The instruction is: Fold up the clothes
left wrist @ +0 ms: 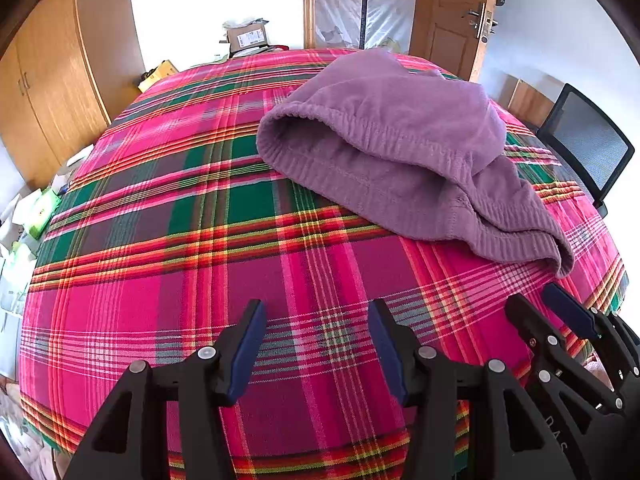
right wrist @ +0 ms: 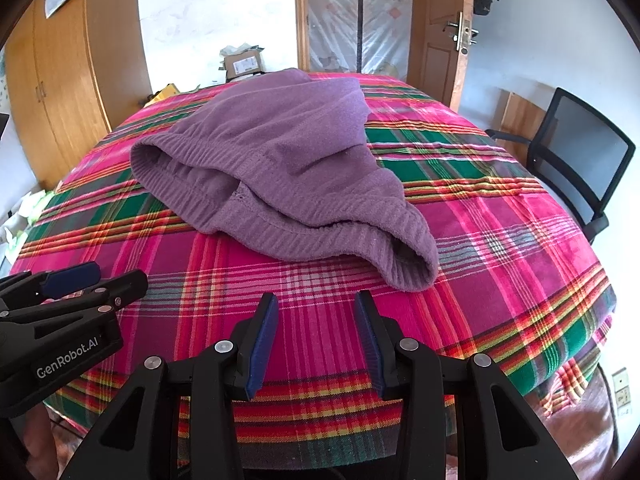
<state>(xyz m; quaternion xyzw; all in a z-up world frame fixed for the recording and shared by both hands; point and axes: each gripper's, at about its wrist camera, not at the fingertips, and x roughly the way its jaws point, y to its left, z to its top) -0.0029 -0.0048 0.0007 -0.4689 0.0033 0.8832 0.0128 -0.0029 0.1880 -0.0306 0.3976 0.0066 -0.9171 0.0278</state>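
A purple fleece garment with a ribbed elastic waistband lies crumpled on the plaid cloth, its waistband gaping toward me; it also shows in the right wrist view. My left gripper is open and empty, hovering over bare plaid short of the garment. My right gripper is open and empty, just short of the garment's near waistband corner. The right gripper also shows at the right edge of the left wrist view, and the left gripper at the left edge of the right wrist view.
The pink, green and red plaid cloth covers the whole table. A black mesh chair stands at the right. A wooden wardrobe is at the left, cardboard boxes and a door behind the table.
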